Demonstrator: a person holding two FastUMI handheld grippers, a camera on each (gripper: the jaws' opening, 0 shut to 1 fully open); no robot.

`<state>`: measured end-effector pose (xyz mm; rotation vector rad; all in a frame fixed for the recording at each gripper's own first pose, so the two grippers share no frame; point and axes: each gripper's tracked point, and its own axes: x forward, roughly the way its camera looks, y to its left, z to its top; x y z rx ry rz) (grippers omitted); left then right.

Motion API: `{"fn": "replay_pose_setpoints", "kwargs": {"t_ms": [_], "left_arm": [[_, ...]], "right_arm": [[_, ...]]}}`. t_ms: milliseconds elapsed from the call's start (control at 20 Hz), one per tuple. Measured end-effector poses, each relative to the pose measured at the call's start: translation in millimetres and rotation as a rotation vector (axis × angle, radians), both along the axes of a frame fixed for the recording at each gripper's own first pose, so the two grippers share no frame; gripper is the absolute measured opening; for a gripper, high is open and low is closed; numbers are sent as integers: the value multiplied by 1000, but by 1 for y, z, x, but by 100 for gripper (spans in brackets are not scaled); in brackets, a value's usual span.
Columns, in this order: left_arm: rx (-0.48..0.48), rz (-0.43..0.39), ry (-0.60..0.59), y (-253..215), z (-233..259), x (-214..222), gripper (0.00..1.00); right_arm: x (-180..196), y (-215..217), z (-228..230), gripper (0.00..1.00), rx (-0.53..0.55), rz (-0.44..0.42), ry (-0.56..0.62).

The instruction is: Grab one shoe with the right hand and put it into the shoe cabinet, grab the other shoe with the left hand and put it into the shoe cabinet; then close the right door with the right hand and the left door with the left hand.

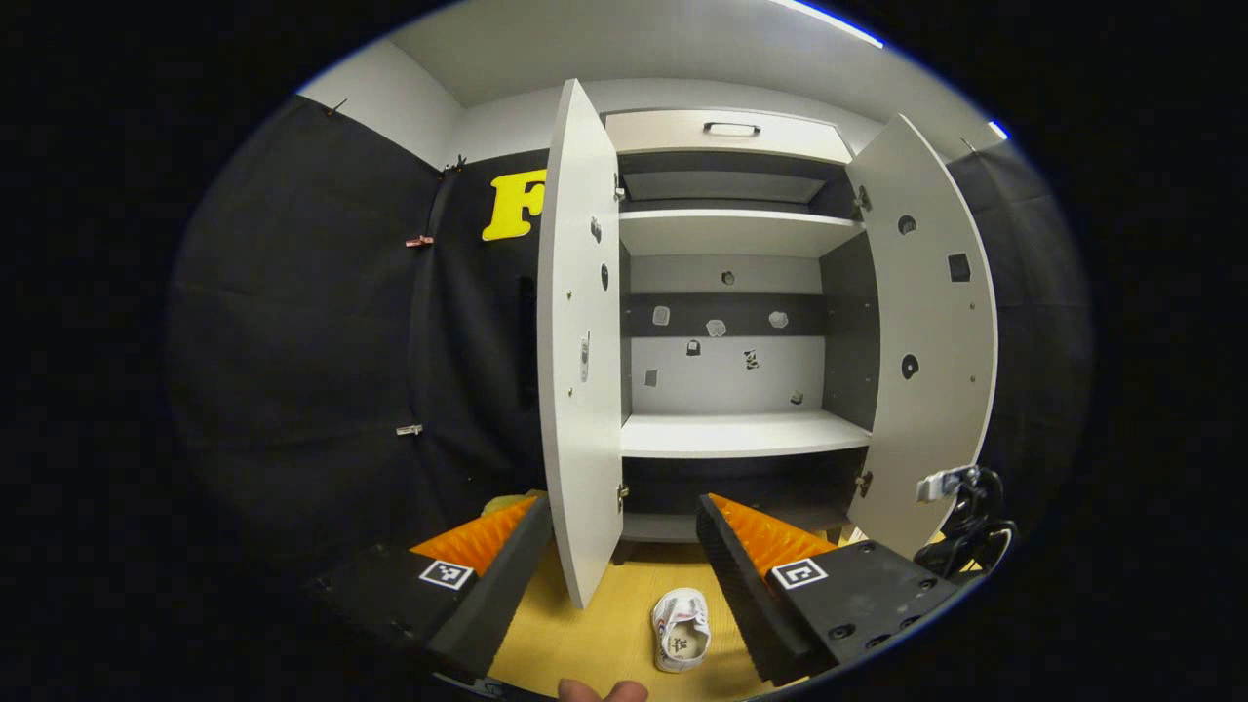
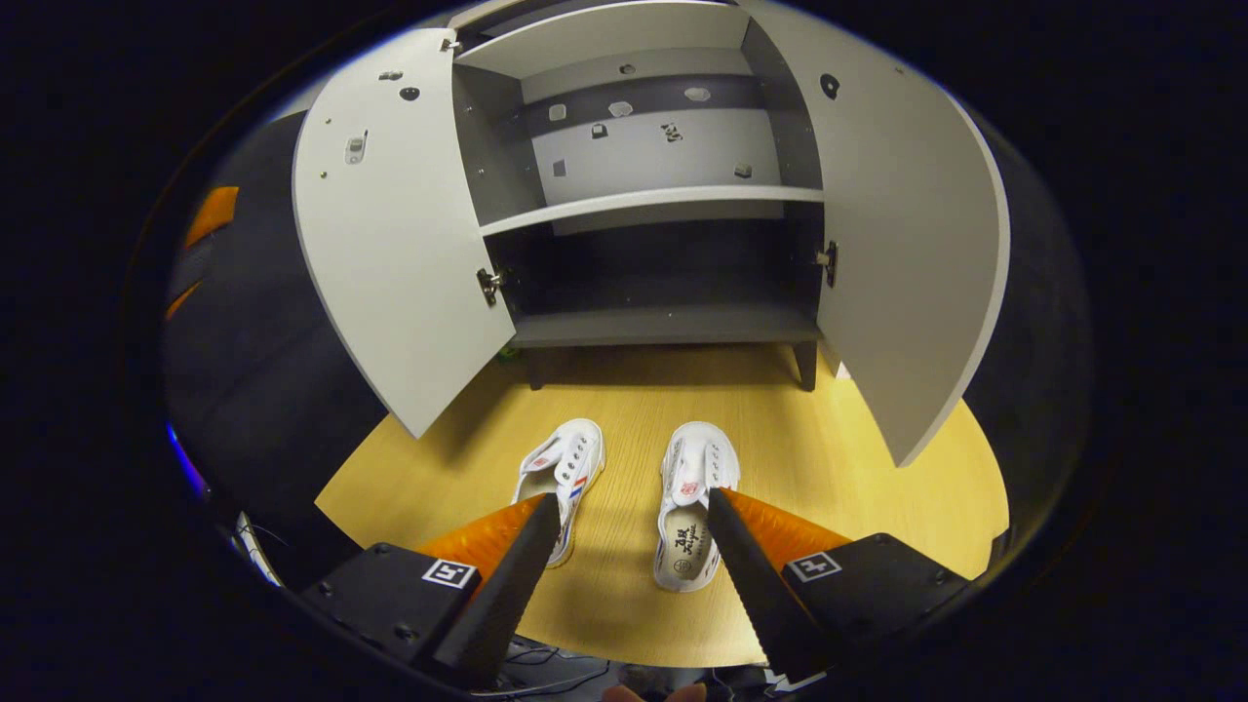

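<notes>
Two white shoes (image 2: 682, 507) lie on the floor (image 2: 838, 458) just ahead of the wide-open, empty right gripper (image 2: 634, 556), before the open shoe cabinet (image 2: 663, 327). First grab pending: descend and straddle one shoe.

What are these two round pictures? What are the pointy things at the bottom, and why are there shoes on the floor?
A person holds a grabbing tool in each hand, and each tool carries a small camera. The pointy things are each tool's two fingers. The left gripper view looks along the left gripper at a shoe cabinet with both doors open. The right gripper view looks down along the right gripper at two white shoes on the wooden floor: the left shoe and the right shoe, side by side in front of the cabinet. Both tools are open and hold nothing. The shelves I can see have no shoes on them yet. The job is to put the shoes inside and shut the doors.
</notes>
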<state>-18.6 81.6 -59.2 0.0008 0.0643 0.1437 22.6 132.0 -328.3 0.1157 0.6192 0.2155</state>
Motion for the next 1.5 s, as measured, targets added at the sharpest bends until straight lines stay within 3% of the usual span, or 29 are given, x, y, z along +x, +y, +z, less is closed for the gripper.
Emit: {"fn": "replay_pose_setpoints", "kwargs": {"t_ms": [300,500,750,850,950,1000,1050,1150,1200,1350,1500], "left_arm": [[4,36,23,13,-22,-8,95],[-8,40,17,12,-35,-5,95],[3,41,20,8,-48,4,95],[2,46,37,11,-56,6,95],[7,57,55,16,-65,6,95],[15,61,61,18,-69,6,95],[21,66,67,20,-72,6,95],[19,73,80,24,-77,6,95],[14,75,85,25,-78,6,95],[11,78,86,28,-77,6,95],[20,75,81,29,-72,7,95]], "right_arm": [[22,3,-84,93,-22,-31,86],[46,0,-118,75,-20,-95,89],[83,-1,-144,43,-44,-150,42],[95,-3,-144,42,-60,-173,3],[105,-2,-145,31,-82,-174,-26],[110,-5,-144,35,-108,-175,-36],[110,-3,-148,22,-112,-182,-48],[116,0,-155,19,-100,-145,-43],[110,-1,-143,7,-96,-134,-60],[115,-3,-137,5,-75,-128,-45],[111,-10,-97,5,-55,-105,-82]]}}
